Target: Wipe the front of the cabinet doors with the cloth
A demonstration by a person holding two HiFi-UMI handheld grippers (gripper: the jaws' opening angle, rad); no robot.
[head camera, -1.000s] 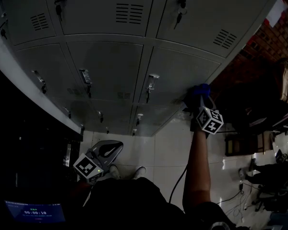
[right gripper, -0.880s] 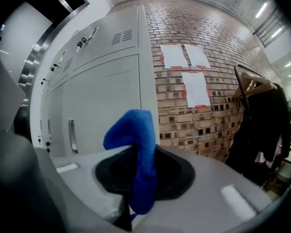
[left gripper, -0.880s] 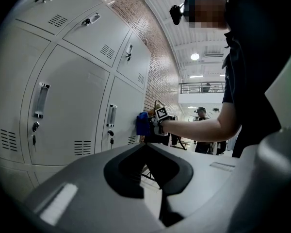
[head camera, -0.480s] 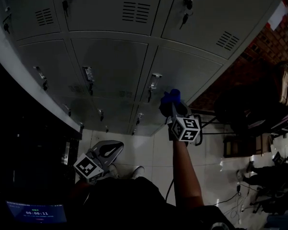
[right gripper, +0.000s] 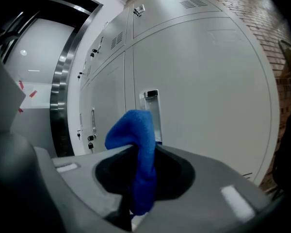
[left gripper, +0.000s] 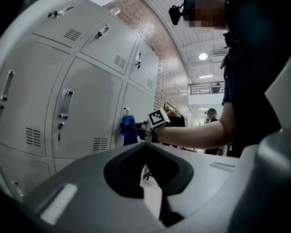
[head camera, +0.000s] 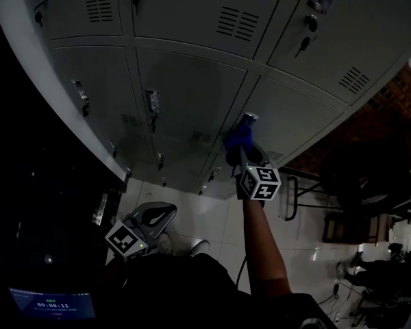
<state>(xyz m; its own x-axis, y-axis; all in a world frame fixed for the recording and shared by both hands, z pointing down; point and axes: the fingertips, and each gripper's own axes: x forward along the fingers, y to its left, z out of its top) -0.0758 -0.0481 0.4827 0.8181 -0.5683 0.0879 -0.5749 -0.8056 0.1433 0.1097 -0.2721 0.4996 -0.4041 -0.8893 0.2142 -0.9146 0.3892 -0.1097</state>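
**Blue cloth goes up to the locker front**
The right gripper [right gripper: 136, 152] is clamped on the cloth [right gripper: 135, 130], which bulges past its jaw tips at a grey cabinet door [right gripper: 208, 96], just before the handle [right gripper: 152, 111]. The left gripper [left gripper: 146, 147] hangs low, jaws together, empty.

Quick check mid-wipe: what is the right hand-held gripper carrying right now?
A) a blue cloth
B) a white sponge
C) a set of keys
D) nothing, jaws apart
A: in the right gripper view the jaws of the right hand-held gripper are closed on a blue cloth, held up in front of a grey cabinet door.
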